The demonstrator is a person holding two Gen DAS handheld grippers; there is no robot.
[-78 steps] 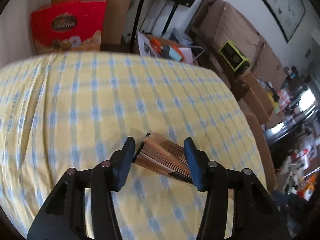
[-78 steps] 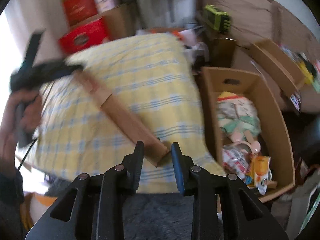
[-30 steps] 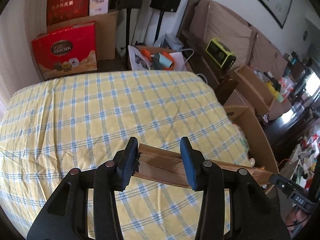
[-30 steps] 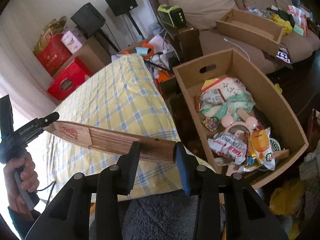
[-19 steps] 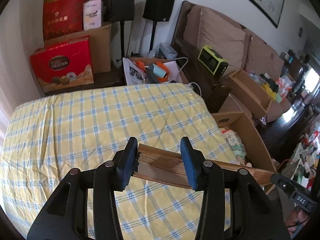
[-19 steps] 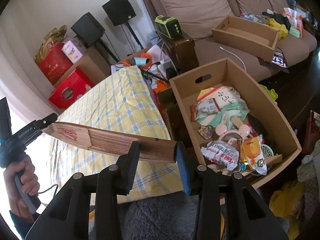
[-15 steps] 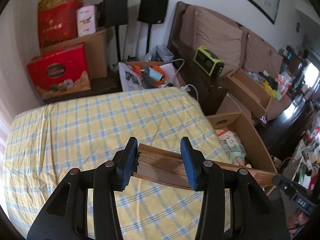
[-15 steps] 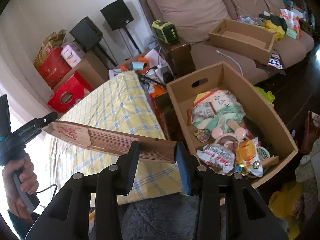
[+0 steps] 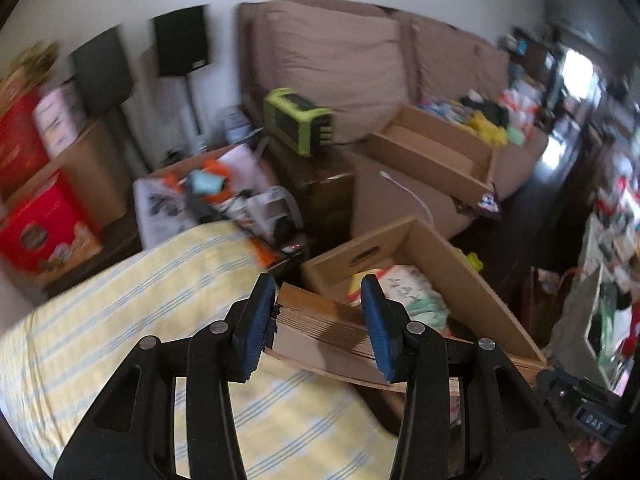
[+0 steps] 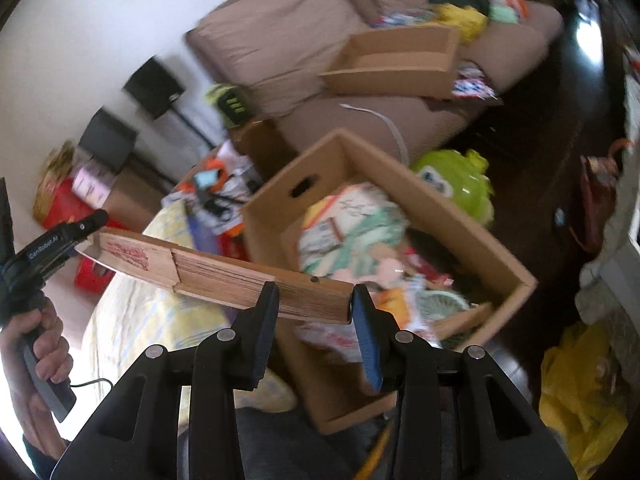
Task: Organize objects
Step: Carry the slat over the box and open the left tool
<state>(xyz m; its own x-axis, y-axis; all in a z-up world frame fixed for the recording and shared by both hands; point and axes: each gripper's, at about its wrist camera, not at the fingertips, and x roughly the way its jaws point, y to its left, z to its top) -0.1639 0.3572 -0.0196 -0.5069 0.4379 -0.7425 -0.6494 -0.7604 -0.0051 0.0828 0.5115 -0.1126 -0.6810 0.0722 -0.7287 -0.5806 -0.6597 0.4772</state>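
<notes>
We record a long folded wooden fan carried between both grippers, held off the surface. In the right wrist view its long axis runs from the left edge, slightly above centre, down to the lower middle of the frame, tilted a little downward to the right. The right gripper is clamped on the fan's squared-off end, both pads pressed to its sides. The far end, with red printing, sits in the left gripper at centre left, gripped by a hand at lower left.

In the left wrist view the left gripper is closed on the fan, pads against its sides; the fan runs from between the fingers toward the lower right.

The right wrist view shows the fan's near end over the cardboard box, which holds packets and papers; a green toy lies just beyond the box. Only the left wrist view shows the yellow checked cloth broadly, at lower left. Both views are motion-blurred.
</notes>
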